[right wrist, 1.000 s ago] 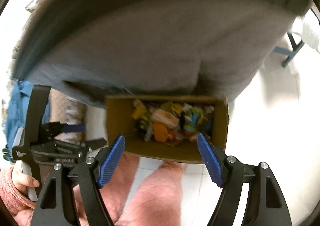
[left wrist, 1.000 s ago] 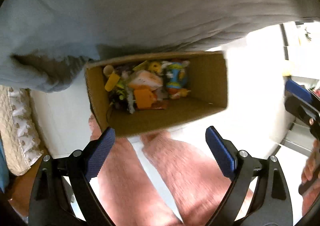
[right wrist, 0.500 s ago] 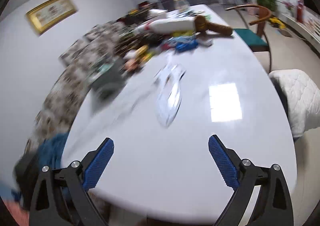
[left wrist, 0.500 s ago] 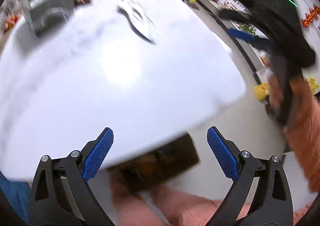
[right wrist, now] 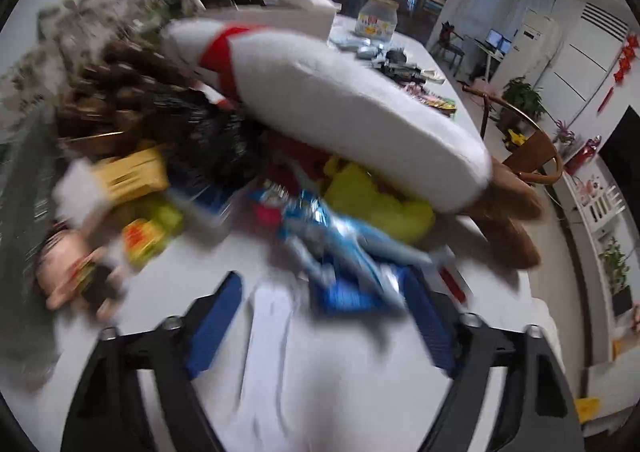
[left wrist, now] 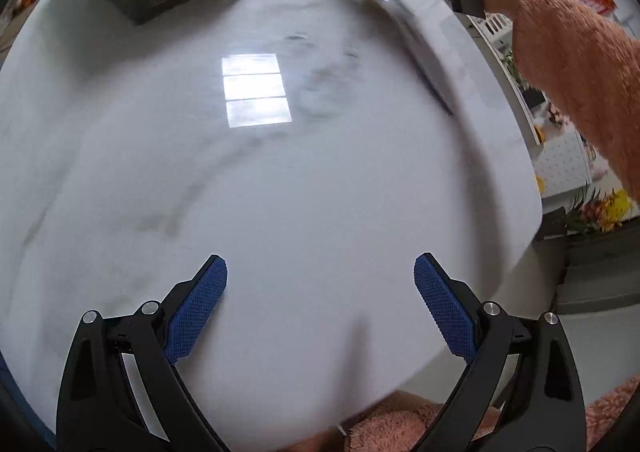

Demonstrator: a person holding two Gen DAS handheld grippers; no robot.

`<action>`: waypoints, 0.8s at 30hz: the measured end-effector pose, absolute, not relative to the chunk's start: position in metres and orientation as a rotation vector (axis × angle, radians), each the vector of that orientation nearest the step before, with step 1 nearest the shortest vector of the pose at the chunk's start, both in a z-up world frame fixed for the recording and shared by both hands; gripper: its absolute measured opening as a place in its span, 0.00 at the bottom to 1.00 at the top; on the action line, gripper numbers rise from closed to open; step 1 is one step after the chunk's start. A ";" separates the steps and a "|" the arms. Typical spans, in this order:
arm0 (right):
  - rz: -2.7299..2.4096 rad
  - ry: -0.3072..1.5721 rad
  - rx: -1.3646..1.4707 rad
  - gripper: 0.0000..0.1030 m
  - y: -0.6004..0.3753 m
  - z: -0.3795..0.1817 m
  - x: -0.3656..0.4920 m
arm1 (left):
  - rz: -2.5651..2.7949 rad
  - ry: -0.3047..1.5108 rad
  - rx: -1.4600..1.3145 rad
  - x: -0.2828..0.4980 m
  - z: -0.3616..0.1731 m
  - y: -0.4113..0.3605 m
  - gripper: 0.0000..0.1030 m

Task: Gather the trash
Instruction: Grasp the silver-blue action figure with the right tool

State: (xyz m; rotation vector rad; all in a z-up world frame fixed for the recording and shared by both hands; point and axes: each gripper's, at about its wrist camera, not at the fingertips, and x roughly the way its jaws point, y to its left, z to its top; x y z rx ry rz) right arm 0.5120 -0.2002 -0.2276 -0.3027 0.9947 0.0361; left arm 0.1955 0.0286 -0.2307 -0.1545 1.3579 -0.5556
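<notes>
One blue wrapper [right wrist: 344, 252] lies just ahead — right tool [right wrist: 320, 316] closing, empty.

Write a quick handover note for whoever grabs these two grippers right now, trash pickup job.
Left gripper: open, empty, above a bare stretch of the white table.
Right gripper: jaws closing, nothing gripped yet; blurred, it points at the blue wrapper lying at the near edge of the clutter pile.
Pile: yellow packets, a small yellow-red packet, a large white bowling-pin cushion across the top.
Done: nothing held now.
Left: probably grab the blue wrapper first, then the other wrappers. No trash container in view.
</notes>
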 end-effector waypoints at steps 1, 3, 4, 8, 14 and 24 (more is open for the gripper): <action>0.024 1.001 -0.336 0.73 -0.196 -0.233 0.519 | -0.566 1.351 -0.176 0.201 -0.231 0.035 0.90; -0.004 1.006 -0.411 0.75 -0.187 -0.245 0.534 | -0.568 1.351 -0.183 0.204 -0.230 0.040 0.90; -0.048 1.004 -0.462 0.75 -0.184 -0.252 0.543 | -0.571 1.352 -0.187 0.207 -0.230 0.041 0.90; -0.111 1.012 -0.507 0.61 -0.187 -0.258 0.549 | -0.613 1.343 -0.195 0.216 -0.228 0.043 0.90; 0.017 1.055 -0.527 0.45 -0.191 -0.242 0.493 | -0.674 1.350 -0.202 0.233 -0.223 0.039 0.90; 0.146 1.027 0.029 0.32 -0.272 -0.159 0.352 | -0.769 1.221 -0.024 0.291 -0.178 -0.005 0.90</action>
